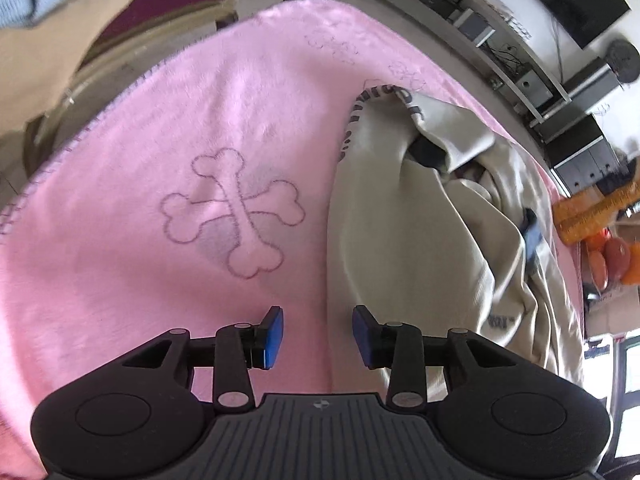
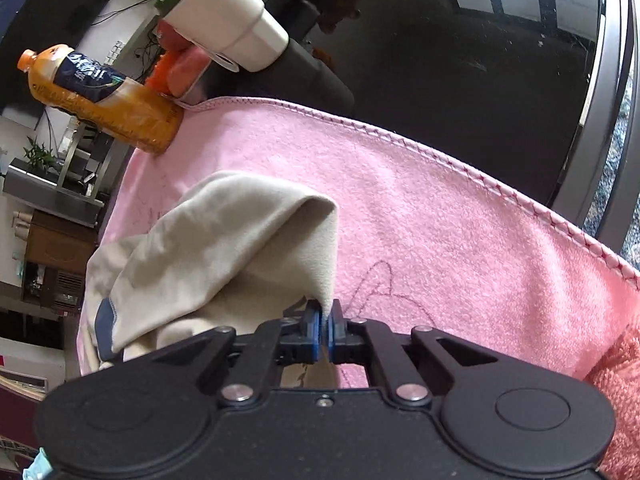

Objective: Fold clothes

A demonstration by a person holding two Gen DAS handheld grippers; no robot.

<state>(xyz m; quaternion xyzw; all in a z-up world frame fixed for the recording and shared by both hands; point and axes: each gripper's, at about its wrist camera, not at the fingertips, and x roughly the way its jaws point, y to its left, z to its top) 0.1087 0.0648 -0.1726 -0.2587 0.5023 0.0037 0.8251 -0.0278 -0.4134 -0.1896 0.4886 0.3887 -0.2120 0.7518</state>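
A beige garment (image 1: 432, 216) with dark lettering on its band lies crumpled on a pink blanket (image 1: 160, 140) stitched with crossed bones. My left gripper (image 1: 318, 336) hovers over the garment's left edge, open, with nothing between its blue pads (image 1: 274, 334). In the right wrist view the same beige garment (image 2: 224, 248) is lifted into a peak above the pink blanket (image 2: 440, 220), with a dark trim at its lower left. My right gripper (image 2: 324, 330) is shut on a fold of the garment's edge.
An orange juice bottle (image 2: 104, 96) and a white cup with a green lid (image 2: 224, 16) stand at the blanket's far corner, with orange fruit beside them. A salmon towel (image 2: 620, 392) lies at the right. A chair (image 1: 100, 68) and shelving (image 1: 520, 60) stand beyond the blanket.
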